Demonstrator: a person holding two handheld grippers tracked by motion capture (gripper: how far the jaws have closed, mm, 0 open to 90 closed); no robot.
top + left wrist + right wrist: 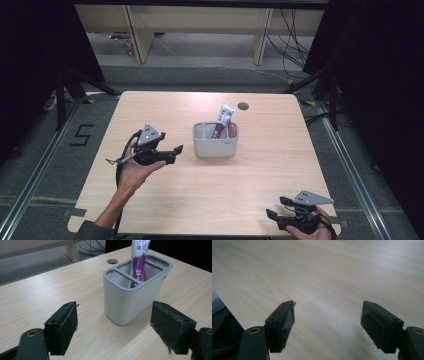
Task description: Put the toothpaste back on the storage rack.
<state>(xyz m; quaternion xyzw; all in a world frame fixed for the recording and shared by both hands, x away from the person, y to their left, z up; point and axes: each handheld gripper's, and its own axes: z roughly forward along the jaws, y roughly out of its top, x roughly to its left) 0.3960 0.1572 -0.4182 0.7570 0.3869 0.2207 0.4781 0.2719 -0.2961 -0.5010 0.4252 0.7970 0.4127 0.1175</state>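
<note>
Grippers at rest over a pale wooden desk (210, 190). Nearest the person, at the desk's front right corner, the right gripper (276, 216) is held in the right hand (307, 231), jaws spread wide and pointing left across the board; in the right gripper view (327, 315) bare wood grain lies between the jaws, with nothing held. Farther in, on the left half of the desk, the left hand (135, 172) carries the left gripper (176, 152), a grey three-cornered plate on top and a cable trailing back along the forearm. Its jaws are also apart and empty, and they point right toward the holder (215, 142). In the left gripper view (113, 322) the holder (130, 302) stands upright just ahead of the open jaws, near but not touched. It is a pale grey oblong cup with divided compartments, set near the middle of the desk. Tube (222, 122): white and purple, leaning in the central compartment, its top rising above the rim (138, 262). Beyond the holder, a round cable hole (243, 106) marks the far part of the desk.
</note>
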